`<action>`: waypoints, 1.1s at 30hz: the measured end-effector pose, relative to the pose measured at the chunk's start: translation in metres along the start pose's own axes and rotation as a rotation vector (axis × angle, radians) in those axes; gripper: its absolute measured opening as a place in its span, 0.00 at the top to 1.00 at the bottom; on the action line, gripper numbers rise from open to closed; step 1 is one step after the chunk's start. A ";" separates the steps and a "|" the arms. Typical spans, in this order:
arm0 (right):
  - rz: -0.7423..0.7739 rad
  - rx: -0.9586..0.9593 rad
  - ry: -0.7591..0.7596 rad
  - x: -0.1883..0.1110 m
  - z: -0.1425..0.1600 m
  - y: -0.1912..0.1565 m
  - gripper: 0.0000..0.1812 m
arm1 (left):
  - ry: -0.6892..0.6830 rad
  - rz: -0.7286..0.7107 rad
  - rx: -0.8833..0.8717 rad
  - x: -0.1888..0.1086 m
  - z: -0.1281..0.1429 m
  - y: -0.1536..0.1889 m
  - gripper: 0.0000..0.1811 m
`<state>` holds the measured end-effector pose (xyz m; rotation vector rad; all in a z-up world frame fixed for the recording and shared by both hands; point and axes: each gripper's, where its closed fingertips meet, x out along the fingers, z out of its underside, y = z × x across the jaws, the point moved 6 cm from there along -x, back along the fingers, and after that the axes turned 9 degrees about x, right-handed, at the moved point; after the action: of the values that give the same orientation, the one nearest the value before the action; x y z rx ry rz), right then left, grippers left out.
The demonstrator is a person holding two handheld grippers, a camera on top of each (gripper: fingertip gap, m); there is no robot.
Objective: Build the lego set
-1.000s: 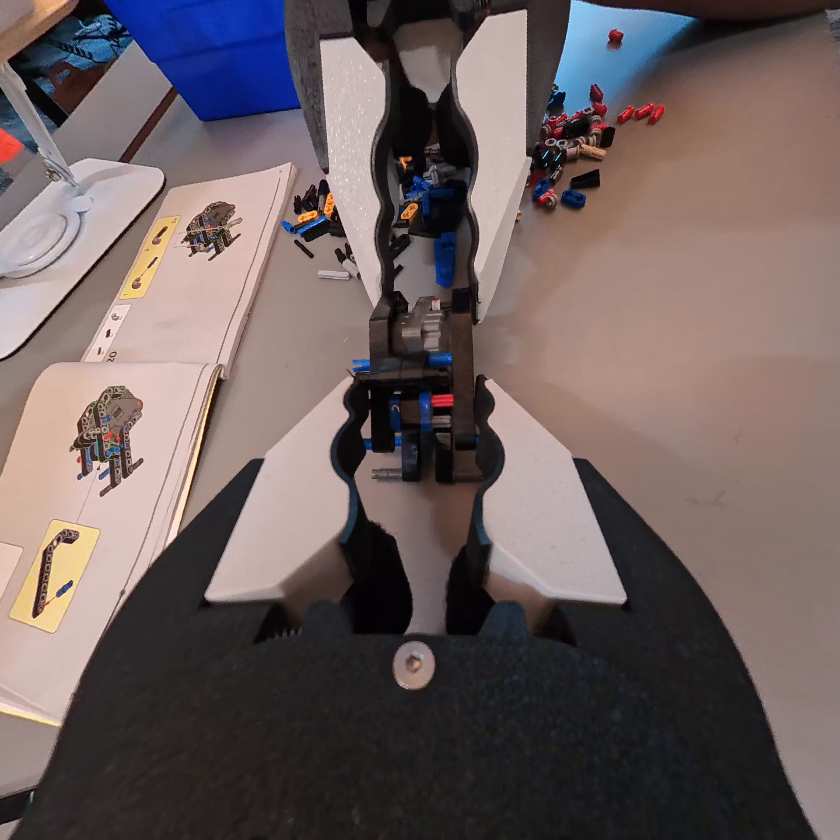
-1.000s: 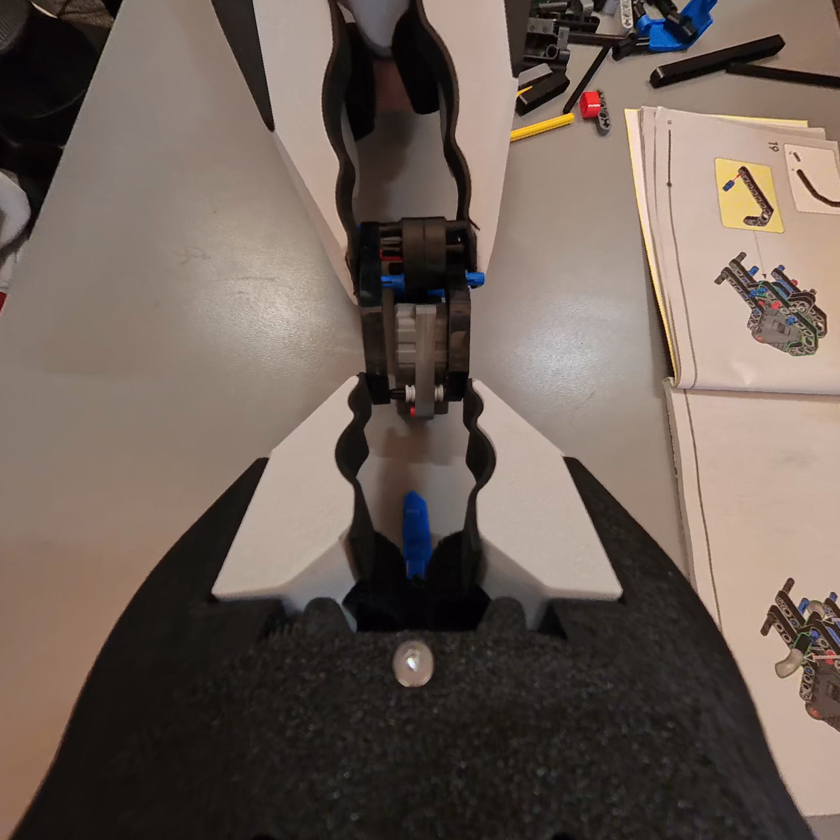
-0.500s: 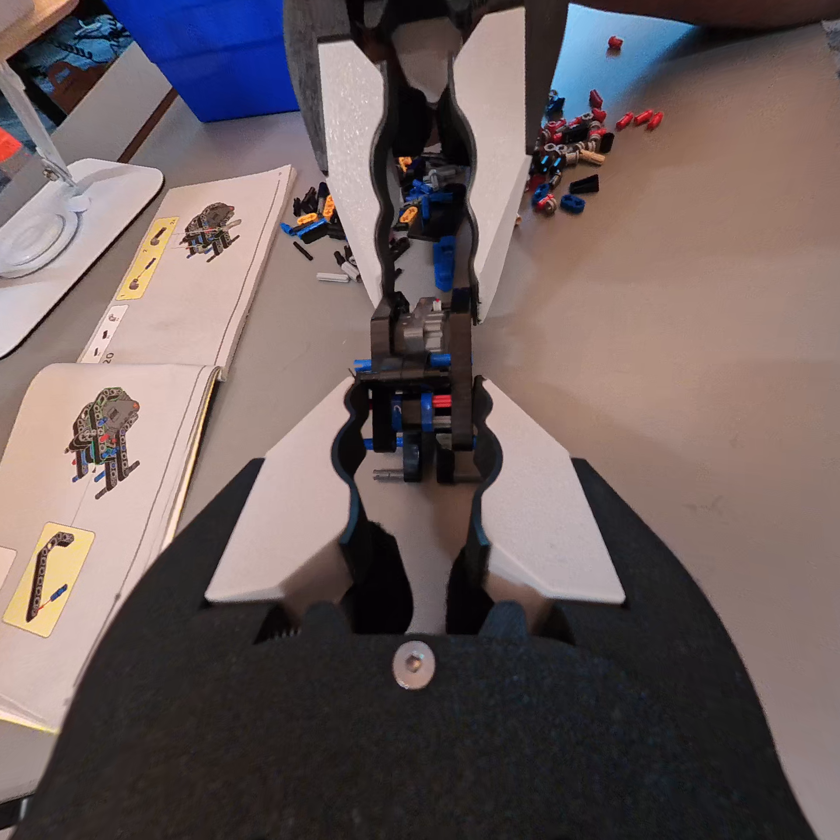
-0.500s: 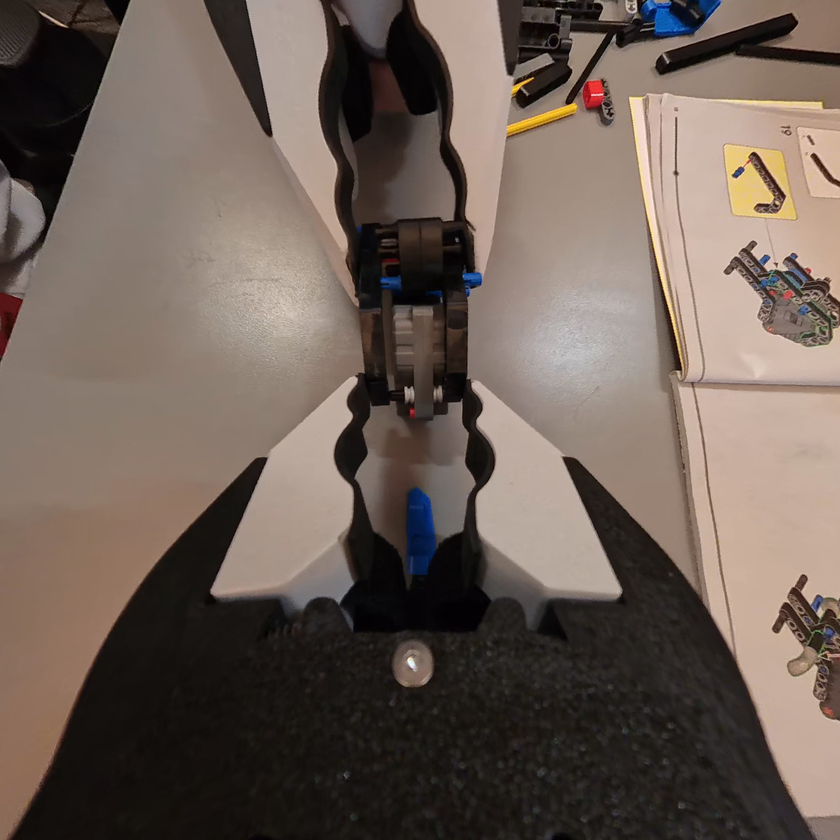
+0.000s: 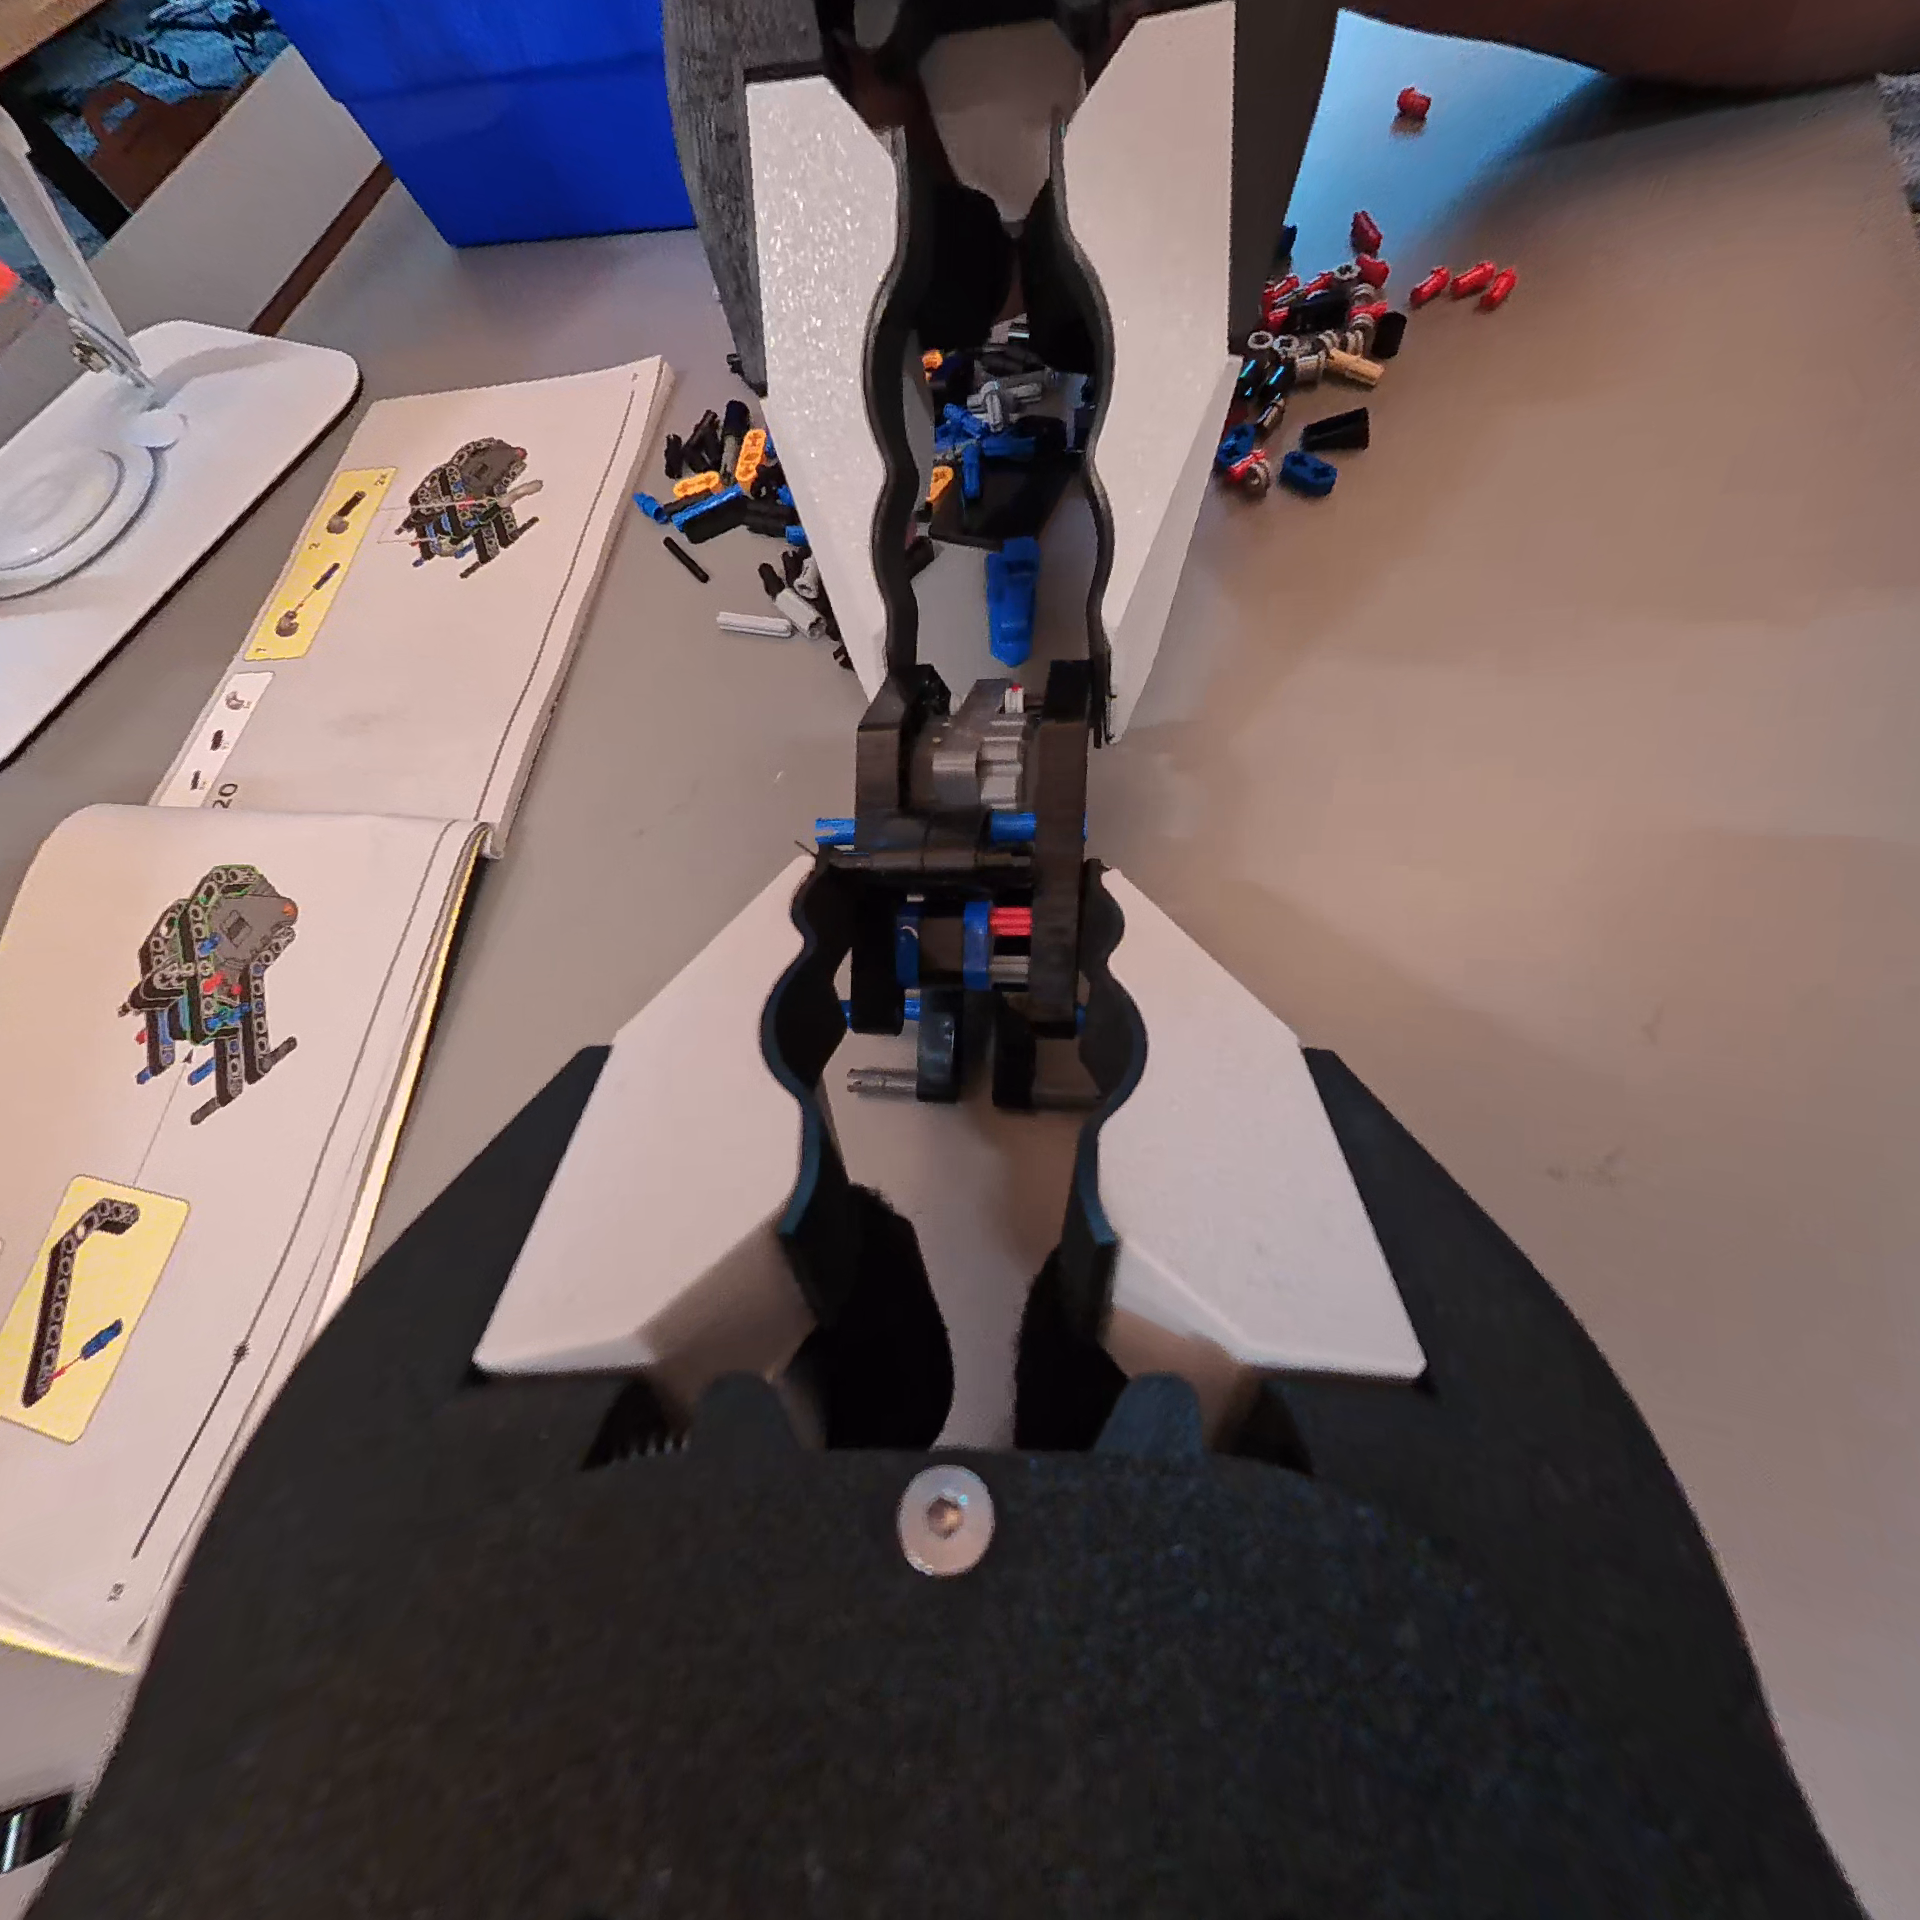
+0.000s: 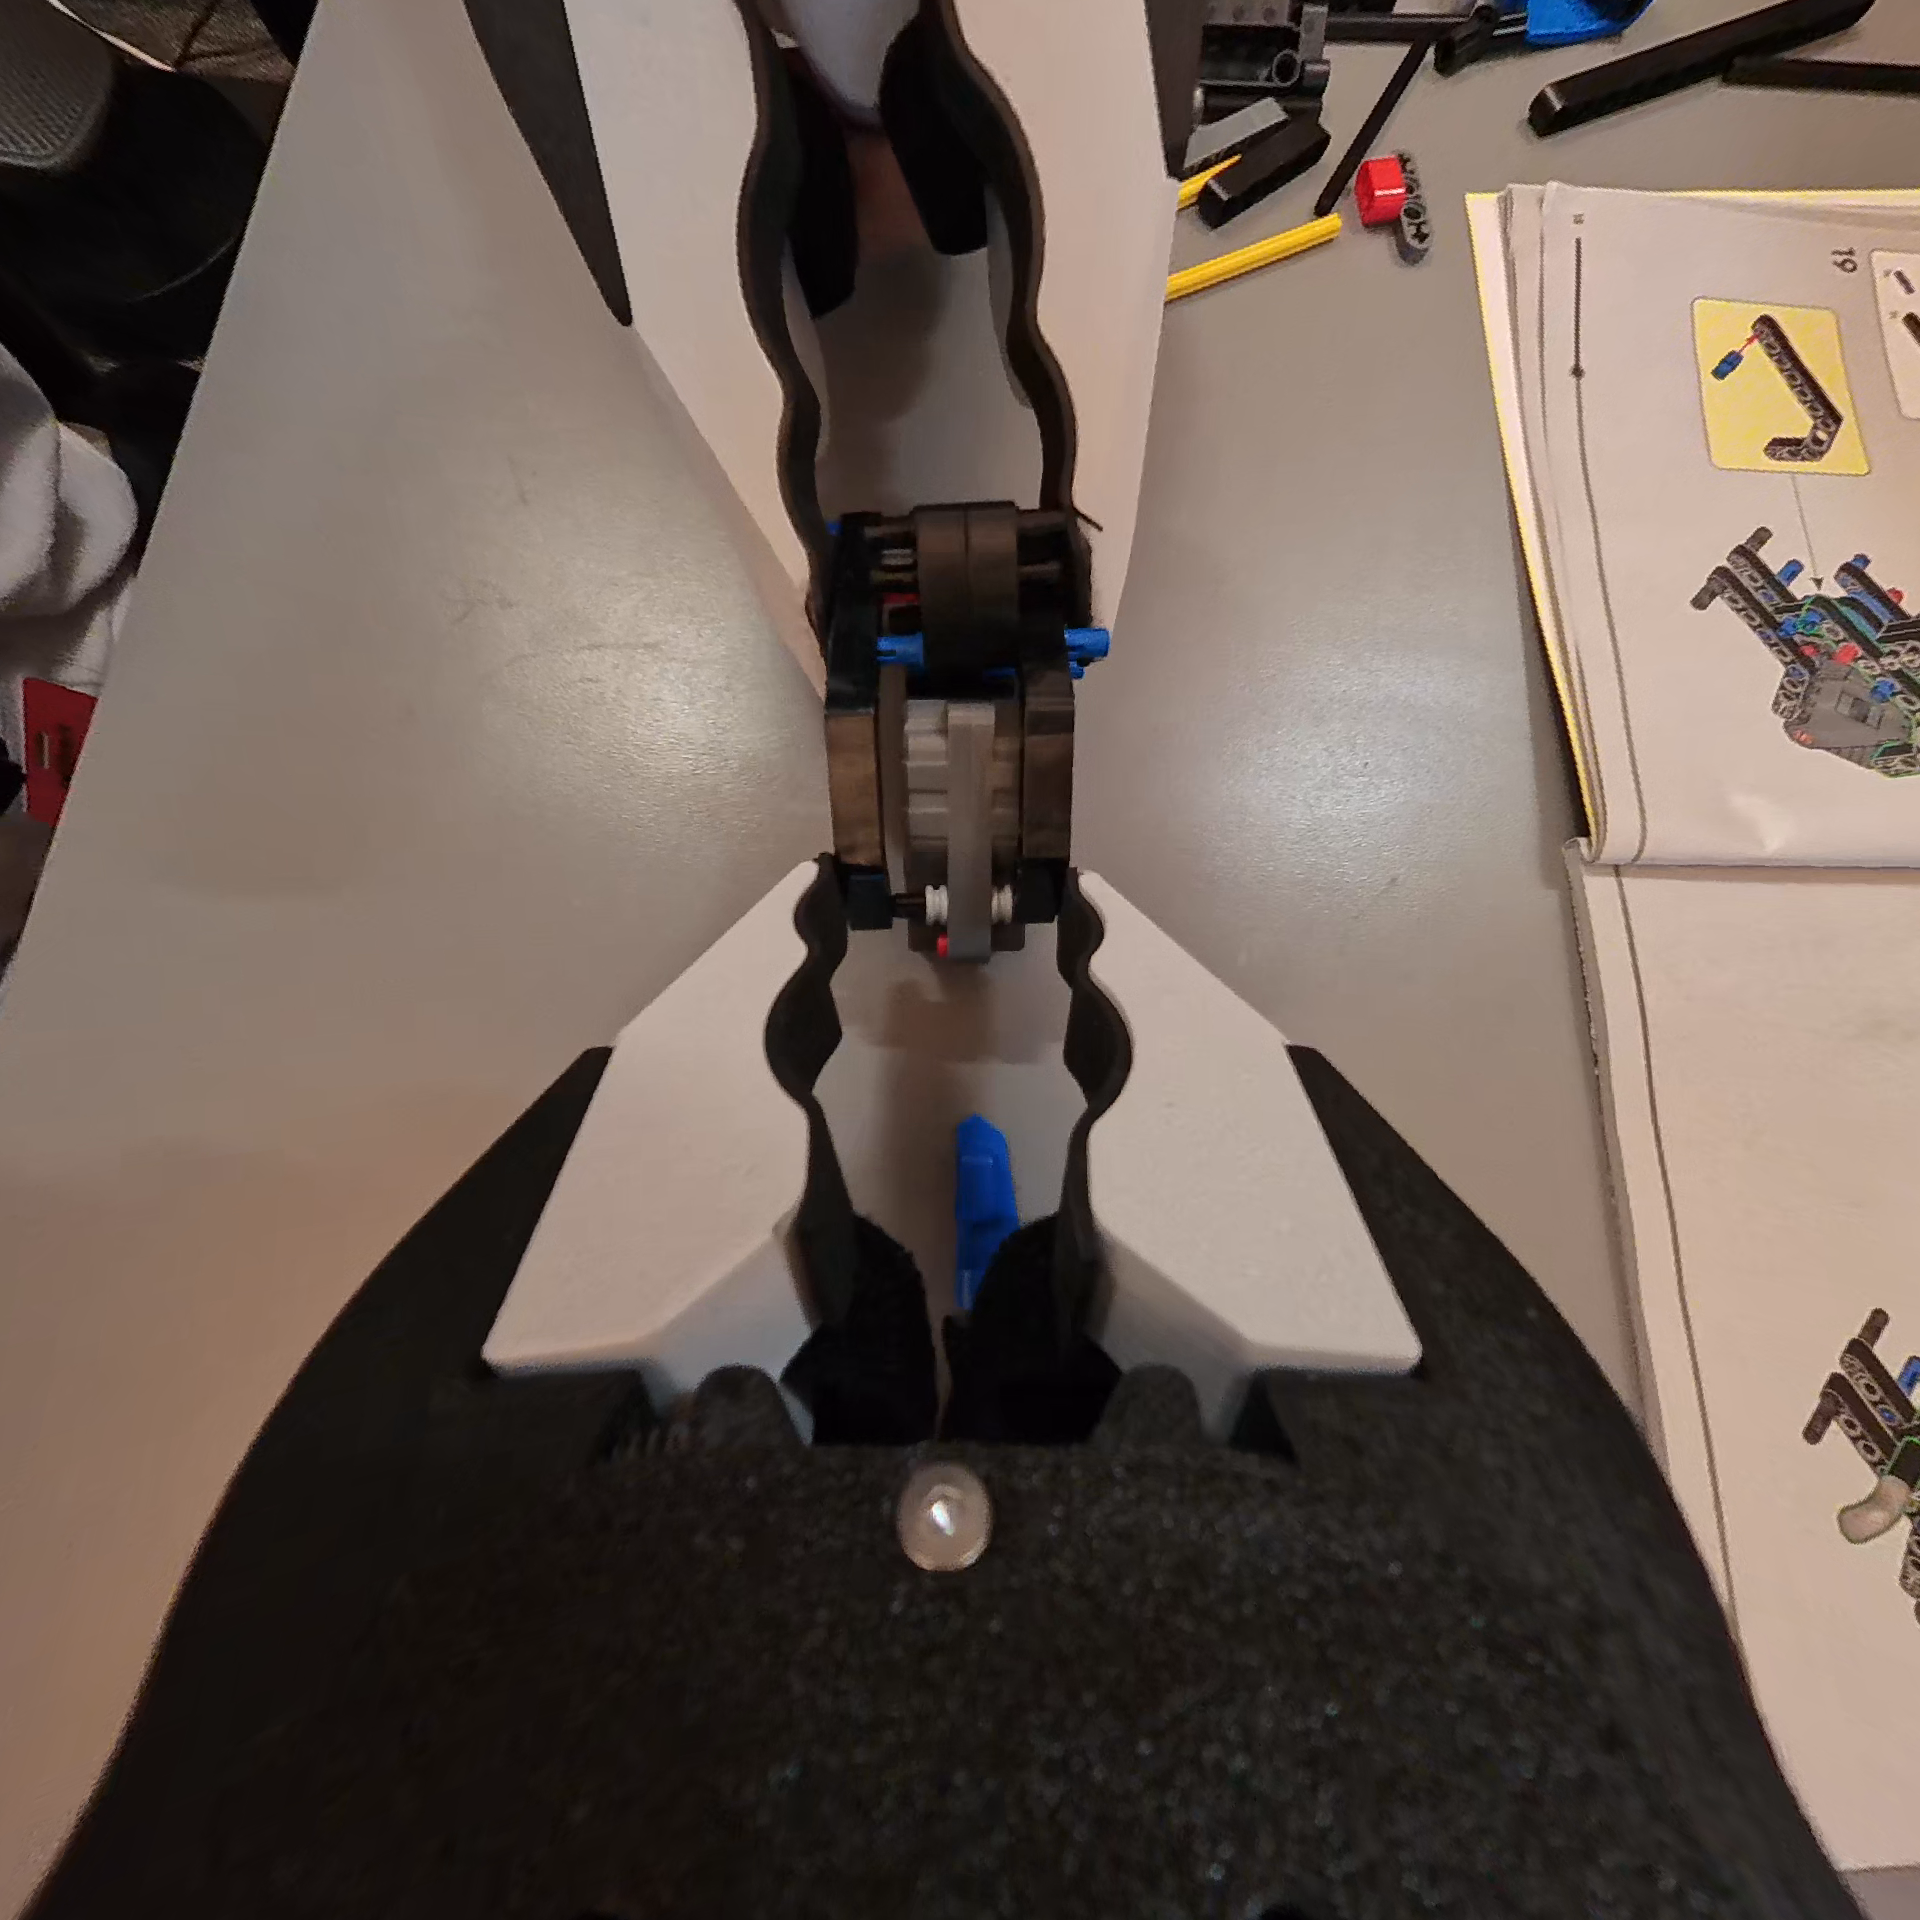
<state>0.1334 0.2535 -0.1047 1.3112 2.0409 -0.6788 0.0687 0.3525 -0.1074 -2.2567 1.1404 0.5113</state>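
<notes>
Black beams and a grey gear core make up the lego assembly (image 5: pixel 961 894), held at frame centre above the desk (image 5: pixel 1507 883) from both ends. The left gripper (image 5: pixel 956 987) is nearly closed on its near end; the right gripper (image 6: pixel 951 894) clamps the opposite end just at its fingertips. That shallow hold looks like the weak point: any twist or pull could slip the model free or pop a pin. A loose blue piece (image 6: pixel 982 1195) lies below.
</notes>
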 end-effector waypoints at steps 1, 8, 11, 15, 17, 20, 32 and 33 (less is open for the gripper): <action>0.012 -0.006 0.001 0.000 0.000 0.001 0.78 | -0.002 -0.004 0.002 0.000 0.000 -0.001 0.77; 0.044 0.015 0.066 -0.002 -0.010 -0.001 0.69 | -0.010 -0.034 0.031 0.002 -0.001 -0.001 0.76; 0.108 -0.059 0.075 0.007 -0.018 -0.007 0.70 | -0.012 -0.040 0.025 0.002 -0.001 -0.001 0.76; 0.144 -0.091 0.067 0.010 -0.021 -0.007 0.76 | -0.005 -0.043 0.064 0.002 -0.001 0.001 0.75; 0.106 -0.052 0.071 0.010 -0.022 -0.007 0.76 | -0.025 -0.009 0.096 -0.001 0.000 0.003 0.74; 0.108 -0.053 0.062 0.010 -0.022 -0.005 0.76 | -0.020 0.034 0.066 -0.006 0.000 0.001 0.70; 0.113 -0.059 0.053 0.010 -0.023 -0.006 0.79 | 0.001 0.006 0.048 -0.004 0.001 -0.001 0.78; 0.105 -0.068 0.051 0.009 -0.023 -0.007 0.79 | 0.004 0.016 0.044 -0.004 0.000 0.000 0.78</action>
<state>0.1190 0.2724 -0.0953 1.3980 2.0016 -0.5300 0.0661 0.3554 -0.1054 -2.2142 1.1609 0.4837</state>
